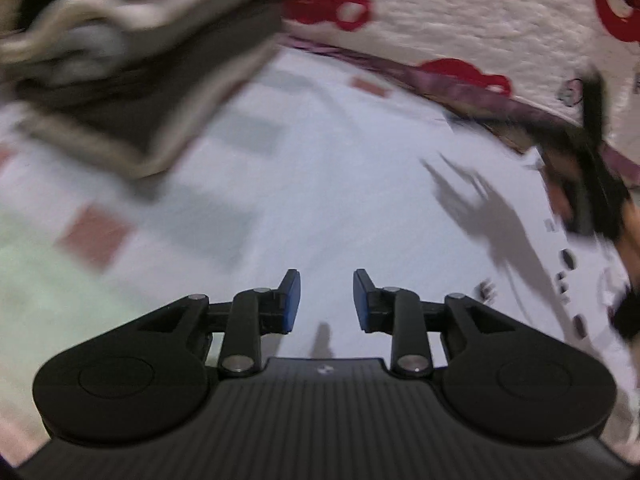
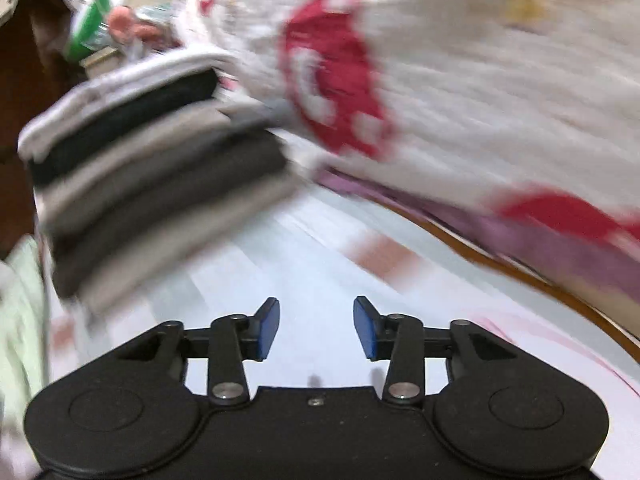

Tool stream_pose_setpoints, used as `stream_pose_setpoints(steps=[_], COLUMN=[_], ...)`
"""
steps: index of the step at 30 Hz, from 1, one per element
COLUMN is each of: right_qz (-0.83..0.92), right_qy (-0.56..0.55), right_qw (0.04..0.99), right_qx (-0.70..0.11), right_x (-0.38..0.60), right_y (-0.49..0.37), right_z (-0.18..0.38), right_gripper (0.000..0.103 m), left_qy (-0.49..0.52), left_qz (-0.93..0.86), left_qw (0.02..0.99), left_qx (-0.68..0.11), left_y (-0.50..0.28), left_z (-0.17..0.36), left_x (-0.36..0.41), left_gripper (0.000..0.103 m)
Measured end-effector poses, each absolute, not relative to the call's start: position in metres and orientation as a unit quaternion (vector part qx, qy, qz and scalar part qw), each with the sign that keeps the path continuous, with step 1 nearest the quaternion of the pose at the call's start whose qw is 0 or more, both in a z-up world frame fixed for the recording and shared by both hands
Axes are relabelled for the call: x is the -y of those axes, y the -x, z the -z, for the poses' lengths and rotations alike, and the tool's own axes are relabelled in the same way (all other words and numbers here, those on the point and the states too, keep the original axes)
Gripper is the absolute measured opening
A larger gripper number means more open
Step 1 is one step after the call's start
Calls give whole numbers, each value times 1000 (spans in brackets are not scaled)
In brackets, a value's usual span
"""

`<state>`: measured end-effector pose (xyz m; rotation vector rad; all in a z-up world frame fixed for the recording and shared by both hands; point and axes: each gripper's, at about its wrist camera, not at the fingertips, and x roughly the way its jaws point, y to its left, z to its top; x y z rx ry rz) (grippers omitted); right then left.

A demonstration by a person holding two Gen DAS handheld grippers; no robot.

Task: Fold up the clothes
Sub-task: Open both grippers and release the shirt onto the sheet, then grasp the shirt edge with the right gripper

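Jaws of the left gripper (image 1: 327, 300) and right gripper (image 2: 316, 330) stand apart, empty, over the pale sheet (image 1: 320, 184). Ahead and left of both sits the folded stack (image 2: 160, 160), seemingly nearer the right; the cream red-printed cloth (image 2: 480, 80) lies beyond, edge running across.

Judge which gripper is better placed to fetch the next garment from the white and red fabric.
Right, probably. Both the left gripper and right gripper are open and empty over the sheet. The white and red fabric fills far more of the right wrist view; the folded stack sits aside.
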<state>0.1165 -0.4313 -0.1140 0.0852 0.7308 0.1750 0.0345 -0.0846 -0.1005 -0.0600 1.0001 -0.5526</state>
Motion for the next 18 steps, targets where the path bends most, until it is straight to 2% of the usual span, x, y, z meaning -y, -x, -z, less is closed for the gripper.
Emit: stream_pose_setpoints(steps=[4, 10, 18], right_qz=[46, 182, 202], right_qy=[-10, -78, -140], right_qw=[923, 899, 901], right_qx=[-383, -389, -357], right_x=[514, 636, 708], right_y=[-24, 74, 81], right_z=[124, 120, 109], right_gripper=[49, 49, 62], left_qy=[-10, -68, -109], left_qz=[291, 270, 210], left_qw=[840, 848, 858], left_qx=[-458, -451, -455], left_y=[-81, -109, -123], left_z=[124, 156, 173], left_x=[137, 171, 157], left_gripper=[28, 28, 31])
